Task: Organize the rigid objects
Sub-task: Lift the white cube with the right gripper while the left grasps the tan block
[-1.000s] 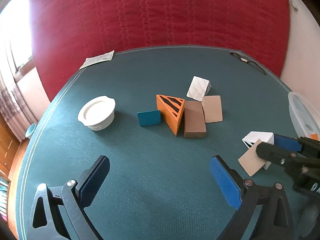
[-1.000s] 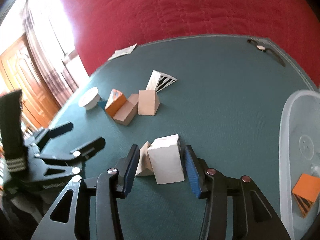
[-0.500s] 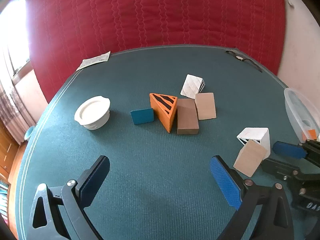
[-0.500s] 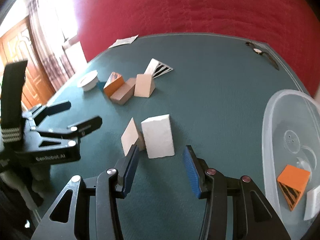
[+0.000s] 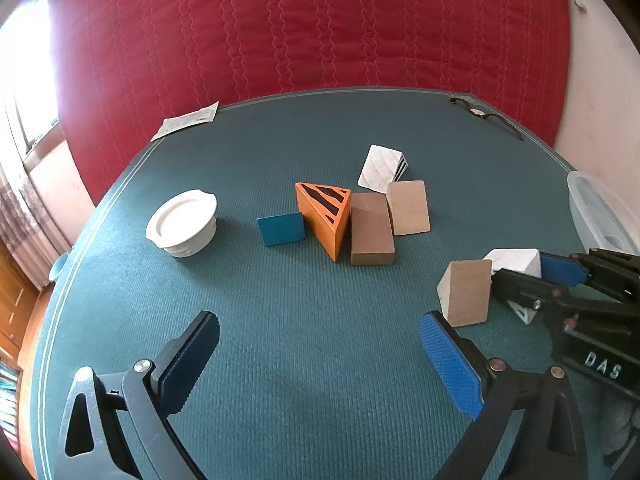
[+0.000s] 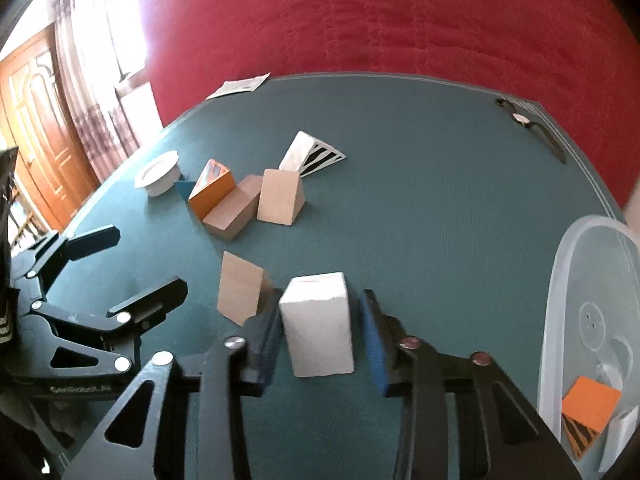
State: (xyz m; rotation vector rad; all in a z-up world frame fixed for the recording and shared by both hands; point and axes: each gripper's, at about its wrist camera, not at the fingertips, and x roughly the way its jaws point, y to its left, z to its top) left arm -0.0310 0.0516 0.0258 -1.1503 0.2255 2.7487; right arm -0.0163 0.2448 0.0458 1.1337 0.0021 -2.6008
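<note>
Right wrist: right tongs (image 6: 320, 332) now straddle white block (image 6: 318, 330), unclamped.

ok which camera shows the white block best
The right wrist view: the white block sits large and central between the right gripper's open fingers. The left wrist view shows it small at the right edge, partly hidden by that gripper.

Red quilted wall (image 5: 320, 32); teal table (image 5: 320, 360); bright window left (image 5: 24, 92); wooden door (image 6: 36, 128).
</note>
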